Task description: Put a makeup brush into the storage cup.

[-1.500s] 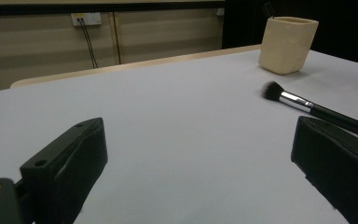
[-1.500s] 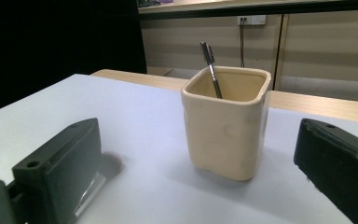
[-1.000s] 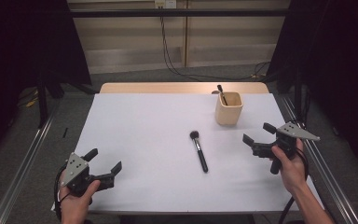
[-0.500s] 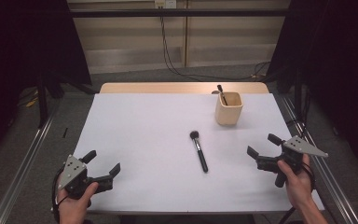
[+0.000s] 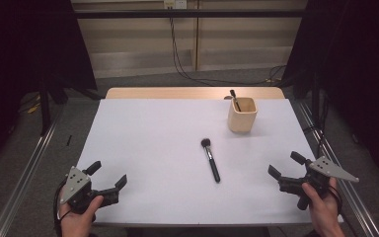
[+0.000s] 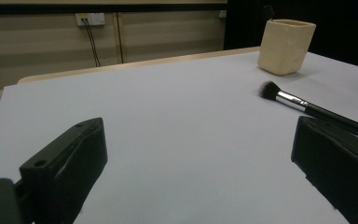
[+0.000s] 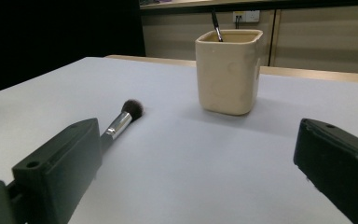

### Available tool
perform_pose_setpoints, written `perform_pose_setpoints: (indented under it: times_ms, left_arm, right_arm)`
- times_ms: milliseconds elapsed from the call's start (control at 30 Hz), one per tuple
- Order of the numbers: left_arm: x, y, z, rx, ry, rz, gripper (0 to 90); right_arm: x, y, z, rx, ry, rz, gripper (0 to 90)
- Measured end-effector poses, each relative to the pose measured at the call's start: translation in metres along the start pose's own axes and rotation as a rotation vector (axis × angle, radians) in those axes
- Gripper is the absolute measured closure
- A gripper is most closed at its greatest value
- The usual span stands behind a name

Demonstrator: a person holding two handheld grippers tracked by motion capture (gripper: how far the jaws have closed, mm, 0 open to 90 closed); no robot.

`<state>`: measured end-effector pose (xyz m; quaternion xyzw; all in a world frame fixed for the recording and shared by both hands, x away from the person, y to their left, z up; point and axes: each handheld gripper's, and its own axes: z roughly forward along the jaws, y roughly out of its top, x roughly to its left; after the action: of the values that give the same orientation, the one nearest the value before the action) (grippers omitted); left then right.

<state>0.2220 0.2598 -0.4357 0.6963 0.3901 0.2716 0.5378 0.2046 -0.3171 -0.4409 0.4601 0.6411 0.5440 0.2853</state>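
White table (image 5: 148, 143); brush (image 5: 210, 159) before cup (image 5: 242, 114); both grippers (image 5: 107, 177) (image 5: 284, 166) gape, empty.

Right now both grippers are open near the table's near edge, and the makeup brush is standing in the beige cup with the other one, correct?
Not quite. The makeup brush lies flat on the white table, apart from the beige cup, as the high view shows. The rest holds: the left gripper and right gripper are open, and the cup holds another brush.

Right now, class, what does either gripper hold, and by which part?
Nothing. The left gripper and right gripper are open and empty; the makeup brush lies untouched.
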Motion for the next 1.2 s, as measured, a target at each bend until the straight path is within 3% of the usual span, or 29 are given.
perform_pose_setpoints:
  times_ms: [367,767,1200]
  left_arm:
    - [0.003,-0.002,-0.002,0.009,0.013,0.0,3.4]
    - [0.008,-0.003,-0.007,0.004,0.032,-0.019,3.4]
    - [0.012,-0.004,-0.006,0.011,0.048,-0.056,3.4]
  right_arm:
    - [0.004,0.001,0.011,0.018,0.036,-0.013,0.9]
    - [0.012,0.008,0.031,0.013,0.082,-0.027,1.0]
    - [0.016,0.021,0.054,0.053,0.14,-0.036,1.4]
